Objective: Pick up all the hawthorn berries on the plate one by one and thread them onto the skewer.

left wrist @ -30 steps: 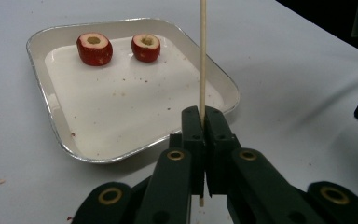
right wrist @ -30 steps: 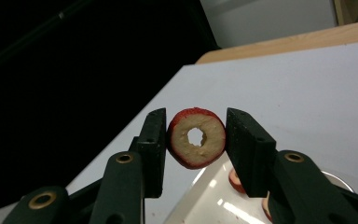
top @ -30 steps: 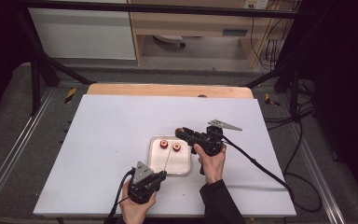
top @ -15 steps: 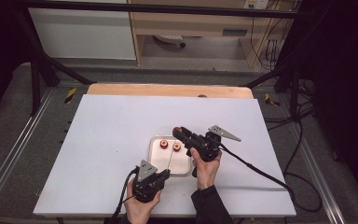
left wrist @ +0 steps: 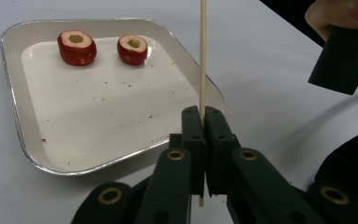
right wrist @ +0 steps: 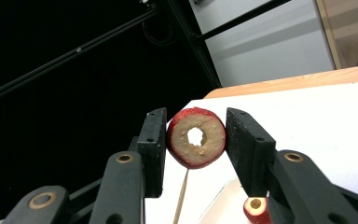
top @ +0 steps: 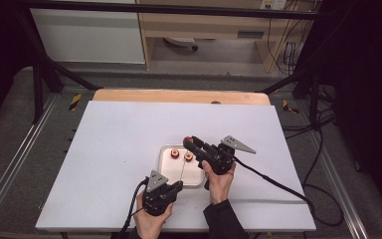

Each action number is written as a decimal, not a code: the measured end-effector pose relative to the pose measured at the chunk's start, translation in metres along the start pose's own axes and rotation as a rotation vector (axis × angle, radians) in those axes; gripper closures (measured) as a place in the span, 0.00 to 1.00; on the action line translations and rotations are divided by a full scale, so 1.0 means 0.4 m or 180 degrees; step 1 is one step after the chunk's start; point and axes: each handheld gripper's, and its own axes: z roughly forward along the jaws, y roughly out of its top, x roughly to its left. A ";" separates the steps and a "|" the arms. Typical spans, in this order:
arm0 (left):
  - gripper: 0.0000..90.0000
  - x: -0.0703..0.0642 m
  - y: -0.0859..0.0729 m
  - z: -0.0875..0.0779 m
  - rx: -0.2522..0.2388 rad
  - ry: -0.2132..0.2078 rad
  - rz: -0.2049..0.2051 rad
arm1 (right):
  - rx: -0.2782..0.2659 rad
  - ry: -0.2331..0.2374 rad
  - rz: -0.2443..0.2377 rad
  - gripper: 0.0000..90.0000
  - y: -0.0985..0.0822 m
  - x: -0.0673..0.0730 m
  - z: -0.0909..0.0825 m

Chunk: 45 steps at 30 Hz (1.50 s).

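A thin, pale wooden skewer [left wrist: 203, 56] stands upright, pinched between the clenched black fingers of the left gripper [left wrist: 203, 122] just beside the near rim of the tray [left wrist: 14, 116]. In the right gripper view, a round red-skinned fruit slice [right wrist: 196, 137] with tan, pitted flesh and a cored hole through its middle is grasped between the flat fingers of the right gripper [right wrist: 195, 140], raised off the surface, and the skewer's upper part shows just below it. The tray is shallow and square with rounded corners, a silvery metal rim and a smooth white floor speckled with crumbs. Two more cored red pieces [left wrist: 77, 46] [left wrist: 133, 49] sit side by side near its far edge, holes upward. The tray rests on a matte white surface [top: 119, 149] whose far edge is bare light wood.
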 end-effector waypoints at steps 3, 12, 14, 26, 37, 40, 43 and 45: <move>0.98 0.001 0.000 0.000 -0.0001 -0.0018 -0.0032 | -0.0009 0.0014 0.0008 0.67 -0.003 0.000 0.002; 0.98 0.001 0.002 0.003 -0.0026 -0.0068 -0.0178 | 0.0032 -0.0001 -0.0026 0.67 -0.014 0.000 0.005; 0.98 0.003 0.002 0.004 0.0001 -0.0074 -0.0212 | 0.0058 0.0003 -0.0029 0.67 -0.020 0.000 0.006; 0.98 -0.005 -0.004 0.023 -0.0027 -0.0093 -0.0352 | 0.0088 0.0000 0.0020 0.67 -0.029 0.007 0.004; 0.98 -0.014 -0.014 0.035 -0.0092 -0.0083 -0.0351 | 0.0174 -0.0030 0.0156 0.67 -0.022 0.011 -0.008; 0.98 -0.017 -0.015 0.033 -0.0074 -0.0102 -0.0315 | 0.0197 -0.0056 0.0156 0.67 -0.022 0.009 -0.008; 0.98 -0.011 -0.012 0.016 0.0035 -0.0184 -0.0317 | 0.0355 -0.0048 -0.0070 0.67 -0.016 0.001 -0.011; 0.98 -0.007 -0.011 0.012 0.0102 -0.0206 -0.0329 | 0.0435 0.0028 -0.0156 0.67 -0.013 -0.002 -0.011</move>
